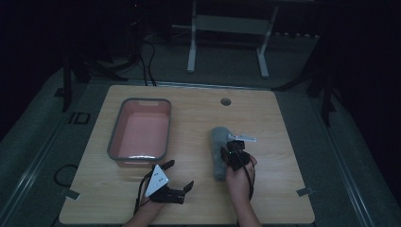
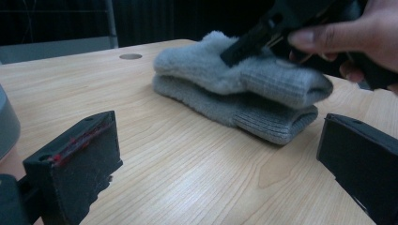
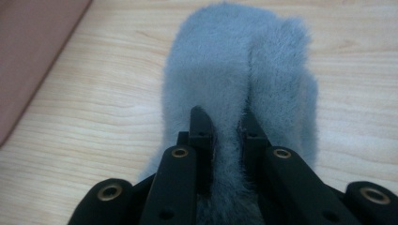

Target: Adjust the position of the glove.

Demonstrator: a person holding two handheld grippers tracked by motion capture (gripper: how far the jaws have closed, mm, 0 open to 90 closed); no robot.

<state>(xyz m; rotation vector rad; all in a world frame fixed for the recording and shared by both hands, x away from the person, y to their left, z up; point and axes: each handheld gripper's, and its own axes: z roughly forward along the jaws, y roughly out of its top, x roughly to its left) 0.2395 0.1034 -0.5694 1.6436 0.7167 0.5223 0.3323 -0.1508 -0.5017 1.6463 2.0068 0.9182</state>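
Right tongs (image 3: 226,129) pinching grey sock (image 3: 234,65), tips buried in fuzz.

We count two fuzzy grey socks (image 2: 244,89) stacked together, one pink basin (image 1: 140,130), two grippers and one counter (image 1: 274,123).

On the table (image 1: 265,118), the folded socks (image 1: 219,151) lie one on the other, and a ridge of the upper one sits between the right gripper (image 3: 225,124) fingers (image 3: 201,123). The tub (image 1: 163,127) stands left of those fingers, apart from the socks. The left gripper (image 1: 178,176) rests just before the tub, apparently with bare table between its fingers (image 2: 75,161).
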